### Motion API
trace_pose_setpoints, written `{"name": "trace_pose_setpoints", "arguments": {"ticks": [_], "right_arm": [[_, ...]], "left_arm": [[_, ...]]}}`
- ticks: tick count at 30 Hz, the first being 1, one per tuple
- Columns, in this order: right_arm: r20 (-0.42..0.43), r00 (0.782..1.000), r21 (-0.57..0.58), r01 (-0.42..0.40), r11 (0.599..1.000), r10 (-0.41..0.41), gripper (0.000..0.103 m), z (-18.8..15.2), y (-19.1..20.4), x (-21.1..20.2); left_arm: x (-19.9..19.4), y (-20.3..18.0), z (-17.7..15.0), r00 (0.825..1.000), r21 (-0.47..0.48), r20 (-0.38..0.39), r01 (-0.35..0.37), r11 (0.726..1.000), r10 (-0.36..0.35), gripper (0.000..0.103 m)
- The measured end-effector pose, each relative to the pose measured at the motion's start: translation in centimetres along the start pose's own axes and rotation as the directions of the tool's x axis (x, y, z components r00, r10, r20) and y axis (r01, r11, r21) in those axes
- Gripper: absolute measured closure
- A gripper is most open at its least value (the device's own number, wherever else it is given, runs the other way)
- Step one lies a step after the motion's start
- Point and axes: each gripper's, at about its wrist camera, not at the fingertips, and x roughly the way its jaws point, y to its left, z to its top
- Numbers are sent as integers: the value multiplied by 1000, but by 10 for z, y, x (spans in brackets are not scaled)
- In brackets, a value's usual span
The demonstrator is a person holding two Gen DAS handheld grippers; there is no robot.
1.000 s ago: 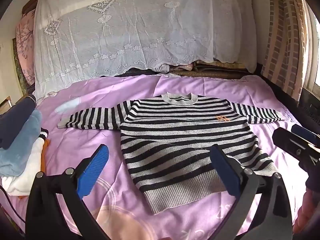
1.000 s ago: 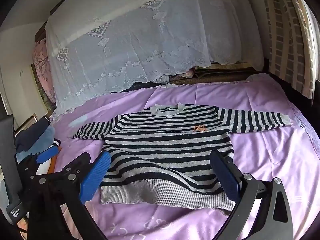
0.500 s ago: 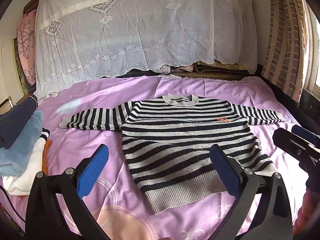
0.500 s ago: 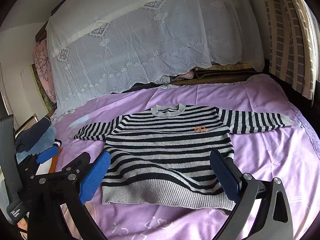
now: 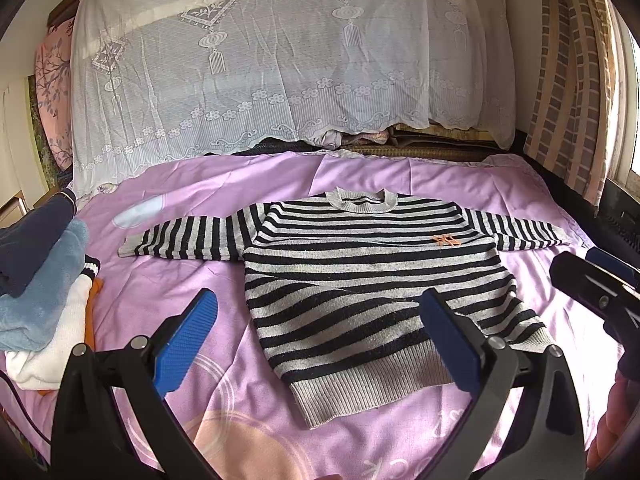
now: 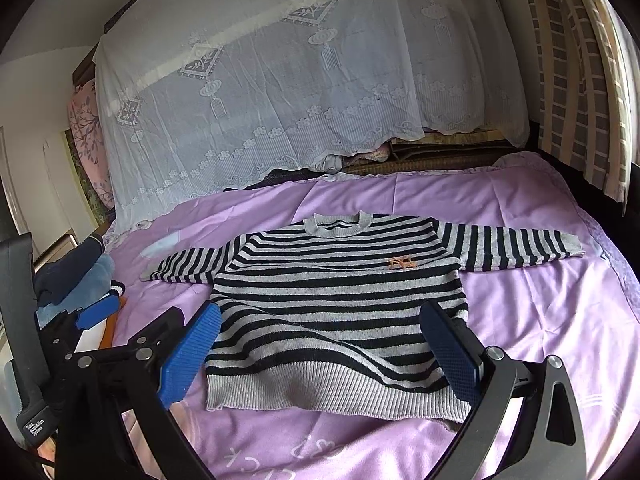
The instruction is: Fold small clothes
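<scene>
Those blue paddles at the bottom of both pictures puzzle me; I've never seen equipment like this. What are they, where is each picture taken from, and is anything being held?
They are the fingers of two hand-held grippers, one in each of a person's hands. Each carries a wide-angle camera looking forward along its fingers: one picture comes from the left gripper, the other from the right gripper. Both are open and hold nothing. On the purple bedspread lies a striped sweater, spread flat with its sleeves out, not yet folded. A pile of folded clothes sits at the left. A white lace cloth hangs behind.
</scene>
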Motion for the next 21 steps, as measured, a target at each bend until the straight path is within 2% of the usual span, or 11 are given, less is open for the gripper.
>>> {"name": "trace_pose_setpoints", "arguments": {"ticks": [21], "right_arm": [[2, 1000, 1, 0, 1000, 0, 3, 2, 1, -1]], "left_arm": [[0, -1, 0, 1000, -2, 0, 0, 1000, 0, 4]]}}
